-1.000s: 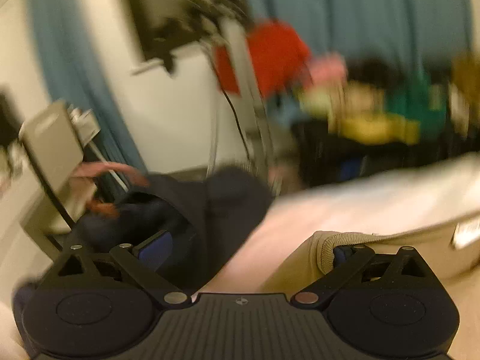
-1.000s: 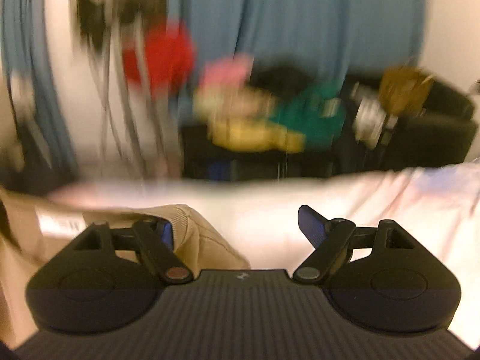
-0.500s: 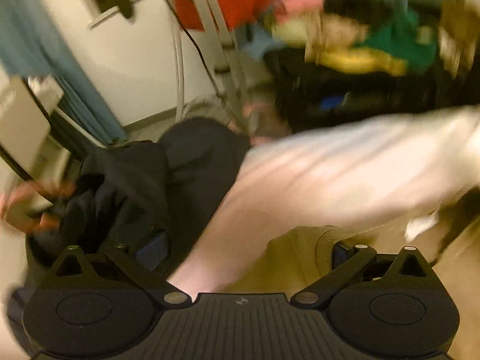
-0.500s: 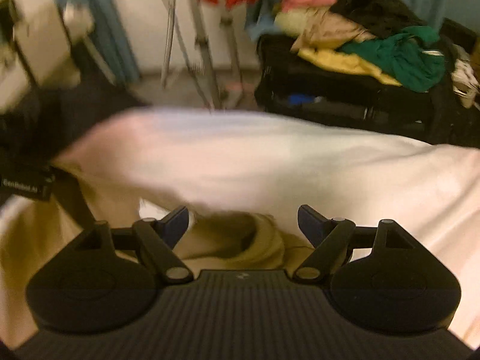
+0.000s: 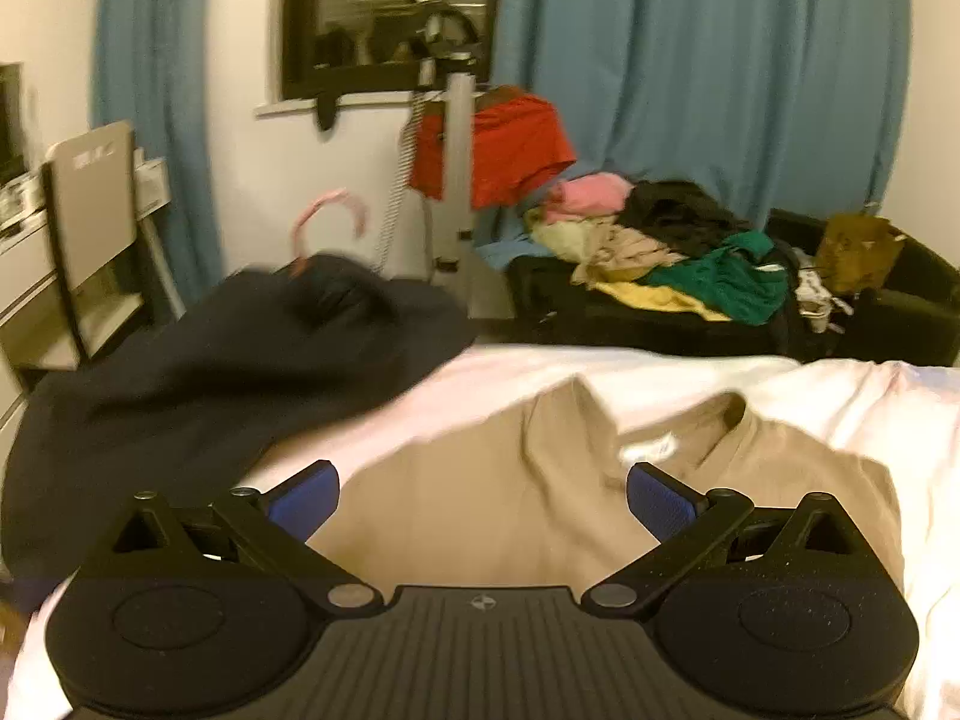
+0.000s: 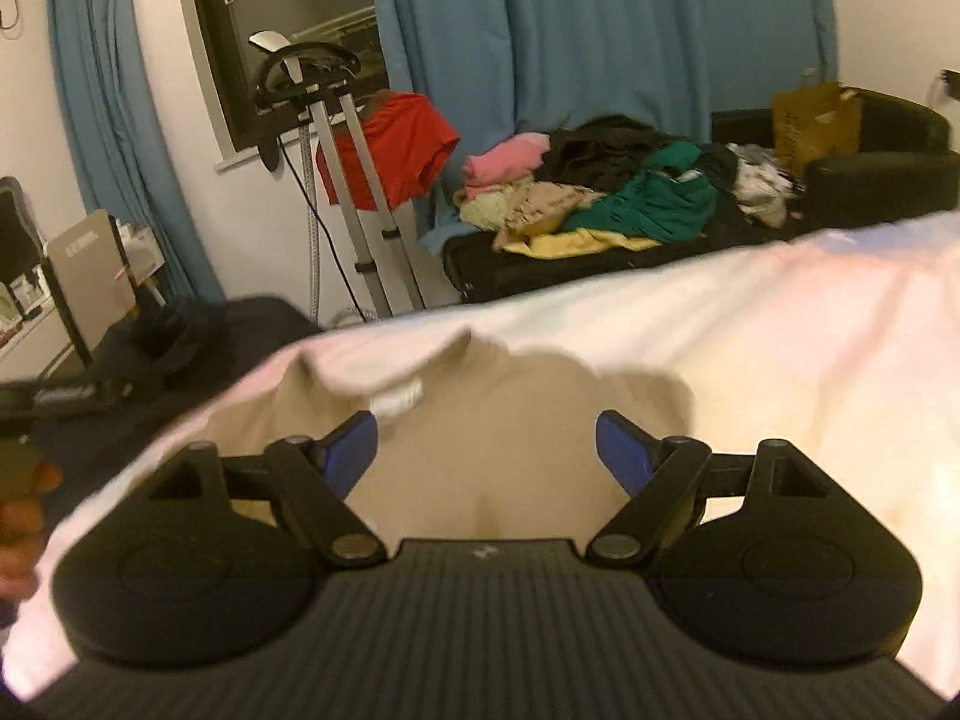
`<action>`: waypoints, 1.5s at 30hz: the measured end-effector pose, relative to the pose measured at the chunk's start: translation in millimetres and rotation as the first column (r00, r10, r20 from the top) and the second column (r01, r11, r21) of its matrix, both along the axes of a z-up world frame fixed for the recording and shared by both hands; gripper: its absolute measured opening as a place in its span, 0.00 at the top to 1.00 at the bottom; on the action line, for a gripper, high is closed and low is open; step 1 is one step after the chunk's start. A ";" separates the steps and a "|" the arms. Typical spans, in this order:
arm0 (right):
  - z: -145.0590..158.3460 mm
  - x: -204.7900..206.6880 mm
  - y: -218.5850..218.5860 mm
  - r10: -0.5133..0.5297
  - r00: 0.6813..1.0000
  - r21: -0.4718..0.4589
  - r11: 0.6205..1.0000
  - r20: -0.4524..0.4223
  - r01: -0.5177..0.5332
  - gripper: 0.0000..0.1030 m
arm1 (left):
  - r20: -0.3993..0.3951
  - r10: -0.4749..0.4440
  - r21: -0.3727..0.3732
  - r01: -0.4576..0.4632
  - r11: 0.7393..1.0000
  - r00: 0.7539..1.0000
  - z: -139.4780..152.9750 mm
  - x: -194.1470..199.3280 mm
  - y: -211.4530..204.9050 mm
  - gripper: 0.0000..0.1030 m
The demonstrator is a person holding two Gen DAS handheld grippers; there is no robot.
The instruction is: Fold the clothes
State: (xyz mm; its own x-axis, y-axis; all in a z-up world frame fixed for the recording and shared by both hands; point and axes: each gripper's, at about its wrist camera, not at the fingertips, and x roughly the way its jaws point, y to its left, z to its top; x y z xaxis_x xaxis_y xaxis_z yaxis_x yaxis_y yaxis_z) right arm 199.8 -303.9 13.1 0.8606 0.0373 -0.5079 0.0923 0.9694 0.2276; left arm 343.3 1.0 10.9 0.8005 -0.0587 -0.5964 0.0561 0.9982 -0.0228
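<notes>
**Tan shirt lies flat on the bed**

Left wrist view: the left gripper (image 5: 477,495) has its jaws wide, holding nothing. The tan shirt (image 5: 480,510) lies on the white bed (image 5: 870,396), beside a dark garment (image 5: 198,384).

Right wrist view: the right gripper (image 6: 486,450) also has wide, empty jaws over the tan shirt (image 6: 498,420).

Beige shirt (image 5: 510,510) (collar up) on bed.

Warm, yellowish indoor light filled the room, and the white bed sheet (image 6: 780,360) glared pale. The dark garment (image 5: 210,372) was smeared by motion blur, and the curtains (image 5: 690,90) bowed toward the rounded, dark-cornered fisheye edges.
</notes>
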 end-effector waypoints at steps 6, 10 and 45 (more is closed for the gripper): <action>-11.4 -112.4 7.4 0.003 0.997 -0.013 1.000 0.081 -0.002 0.21 | 0.011 0.027 -0.095 -0.026 0.995 1.000 -20.4 -65.8 39.4 0.00; -36.9 -138.7 4.2 -0.003 0.994 0.060 0.998 0.108 -0.004 0.21 | -0.029 0.093 -0.247 -0.097 0.964 0.995 -47.3 -89.3 86.7 0.00; -116.2 -58.8 1.2 0.018 0.999 0.262 0.965 -0.032 -0.010 0.21 | 0.068 0.219 -0.013 -0.218 0.976 0.973 -20.2 49.4 145.2 0.96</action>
